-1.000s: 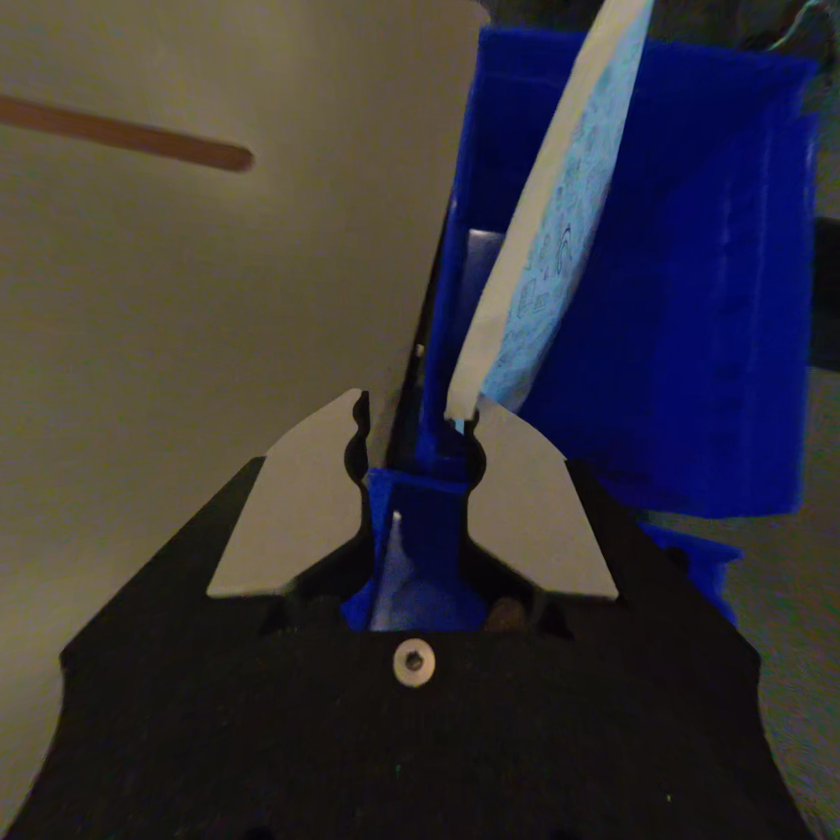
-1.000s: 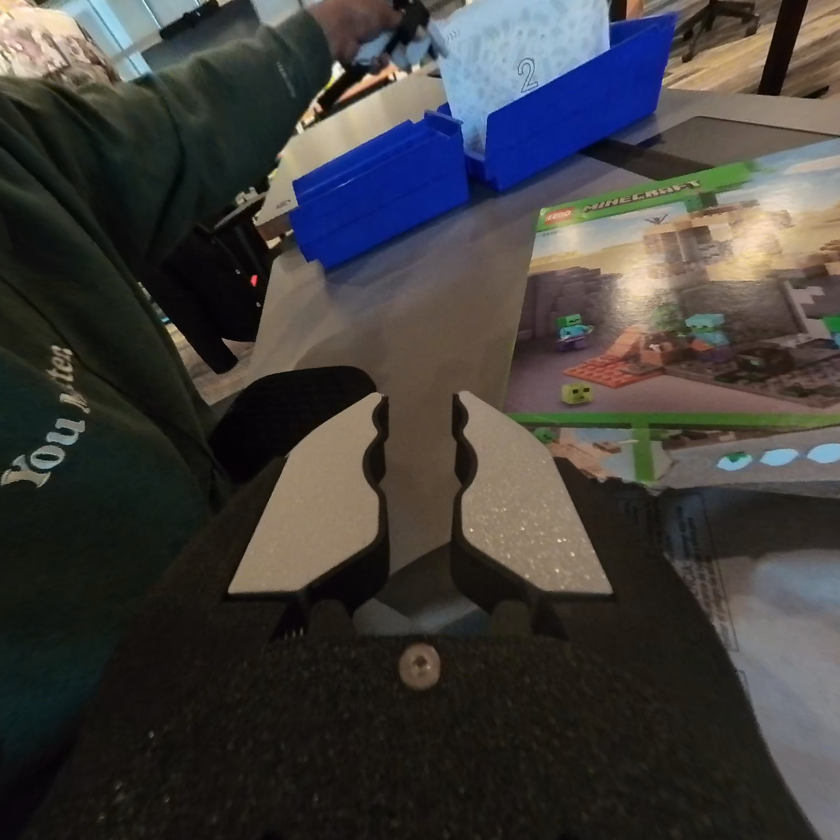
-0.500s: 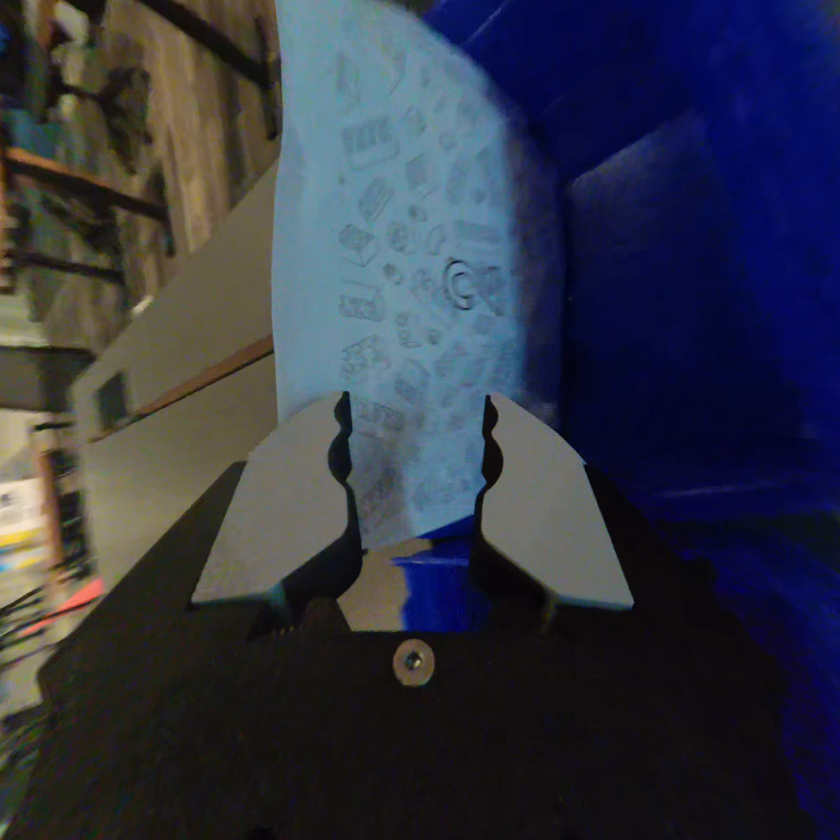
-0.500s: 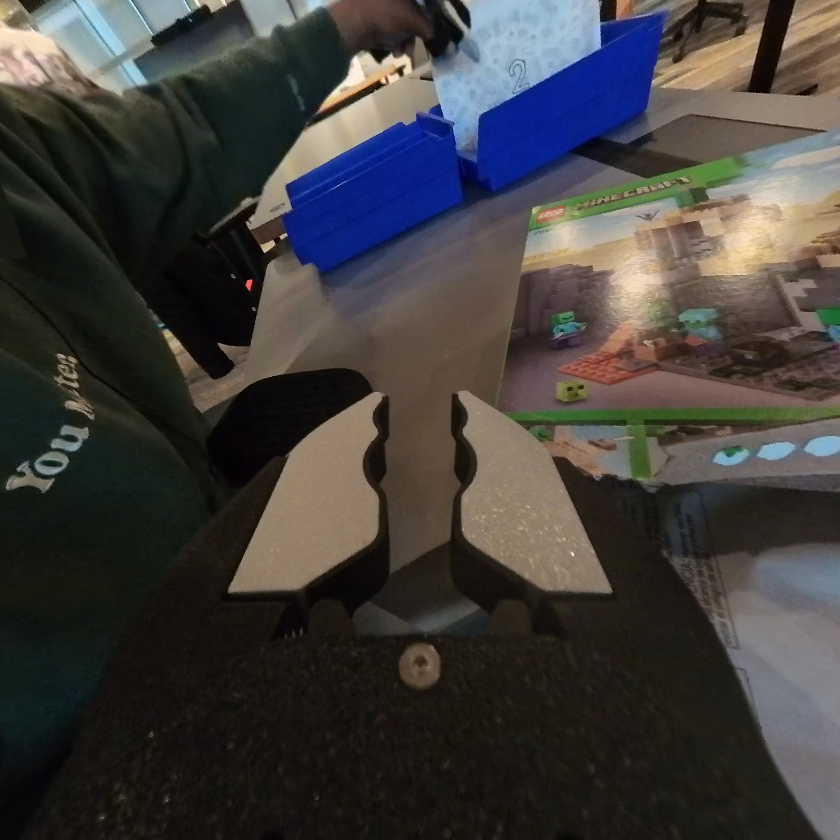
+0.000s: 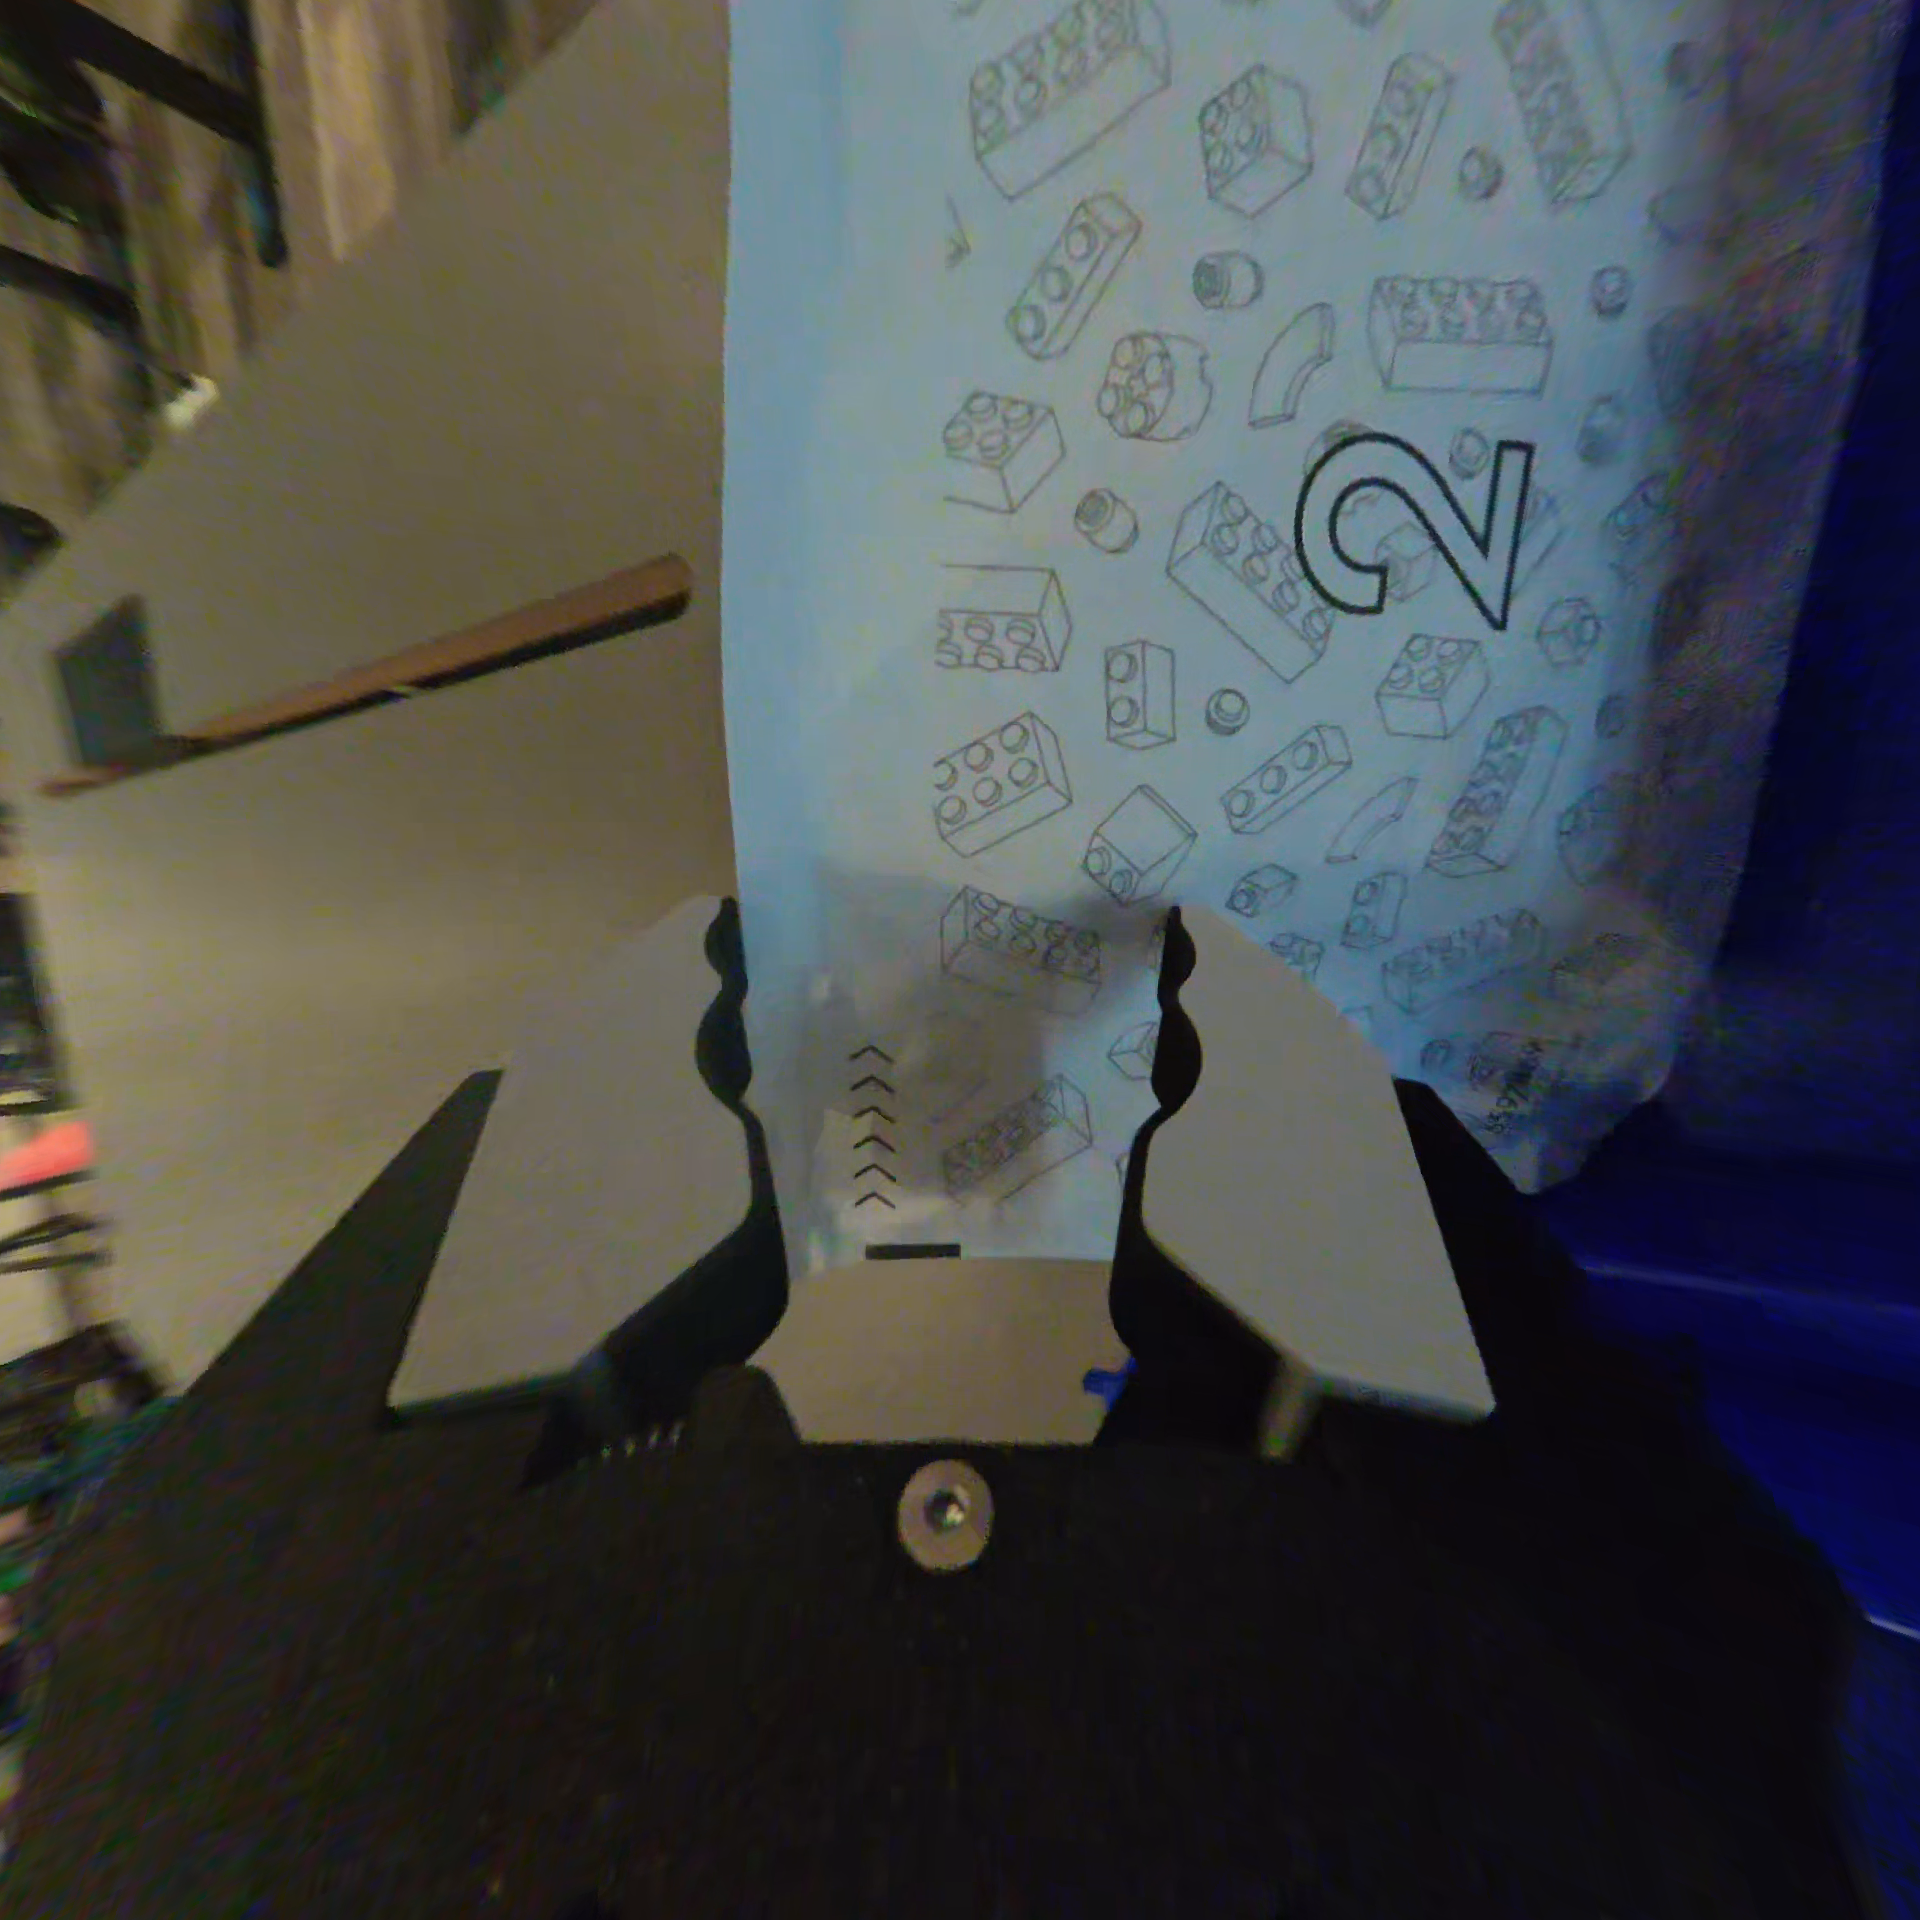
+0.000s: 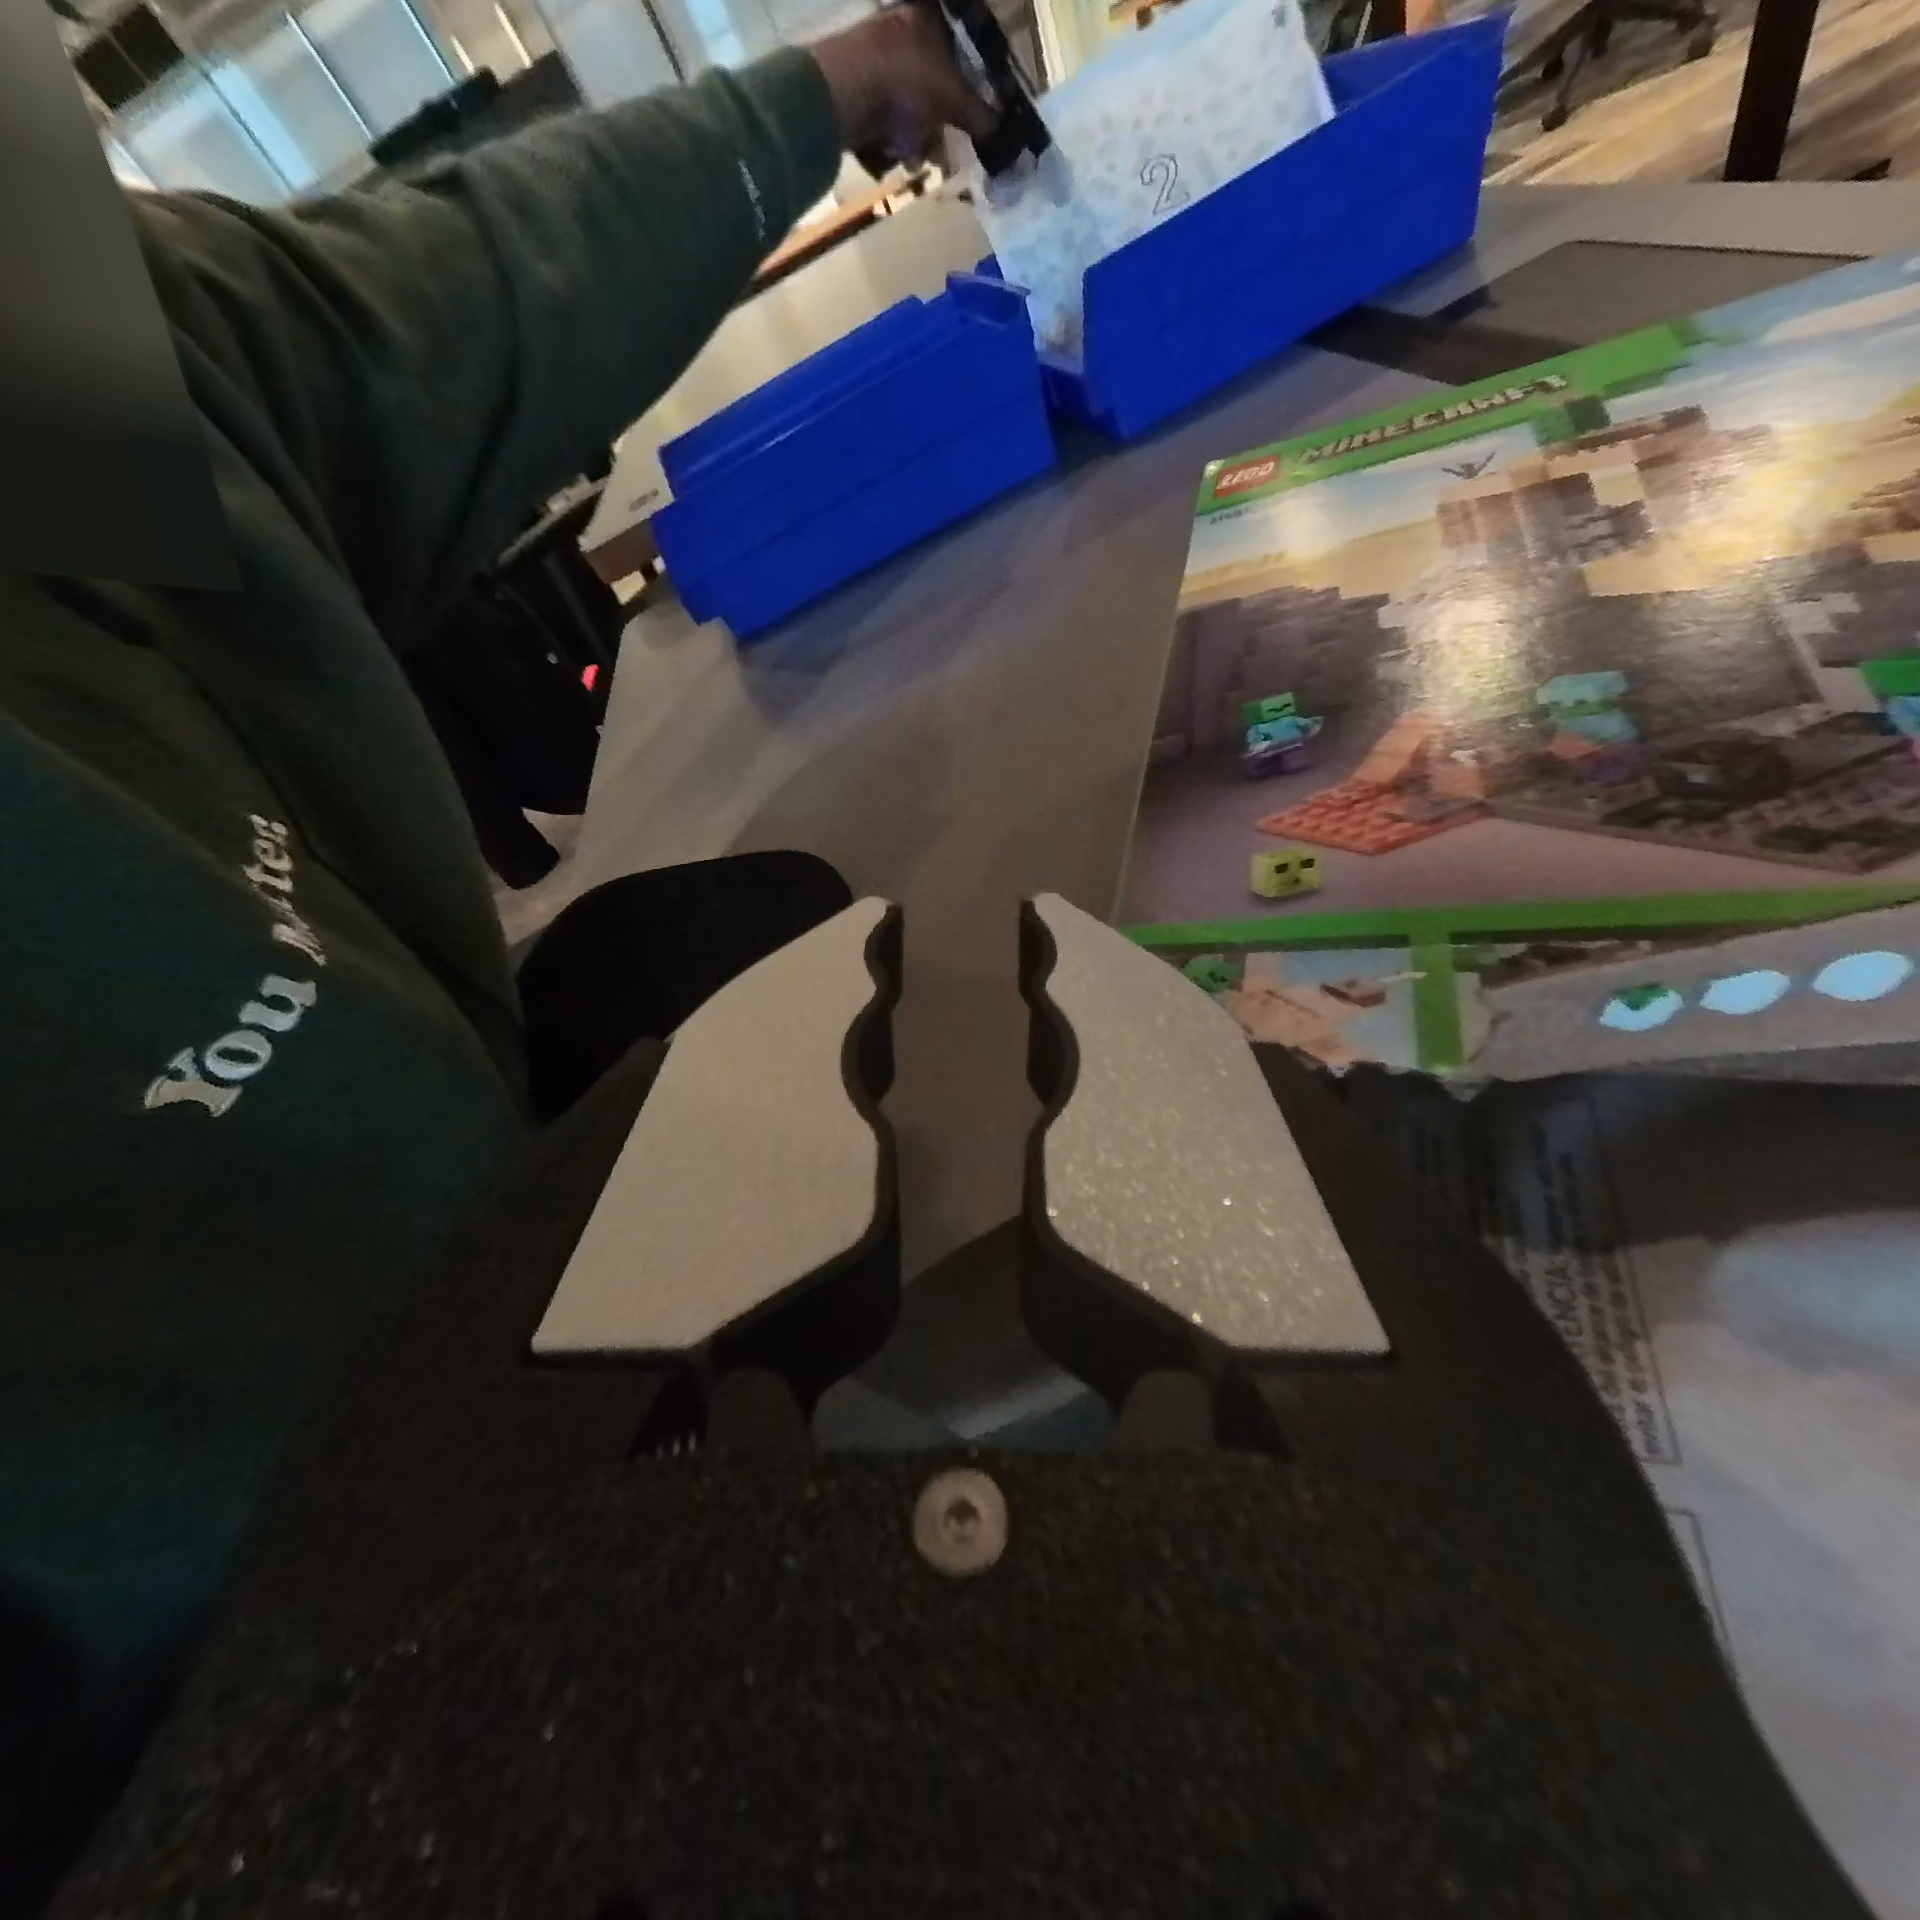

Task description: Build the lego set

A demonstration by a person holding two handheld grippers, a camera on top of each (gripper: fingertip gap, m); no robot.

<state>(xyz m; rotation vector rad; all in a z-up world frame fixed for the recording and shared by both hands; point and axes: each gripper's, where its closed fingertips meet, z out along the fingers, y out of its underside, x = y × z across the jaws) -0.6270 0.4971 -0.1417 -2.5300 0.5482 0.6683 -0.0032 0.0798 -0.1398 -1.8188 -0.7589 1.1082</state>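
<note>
The building is not started yet, in my judgement. The left gripper [image 5: 951, 1023] is reaching with released jaws around the near edge of the white paper bag [image 5: 1195, 540], which is standing in the far blue bin [image 6: 1299, 218]. The right gripper [image 6: 958, 940] is waiting empty, jaws slightly apart, beside the set box [image 6: 1558, 665] lying on the table [image 6: 914, 748]. No loose bricks are showing.

Left gripper [image 5: 951, 920] extended forward on an outstretched sleeved arm [image 6: 499, 312], jaws apart; right gripper [image 6: 958, 914] held low, jaws narrowly parted.
</note>
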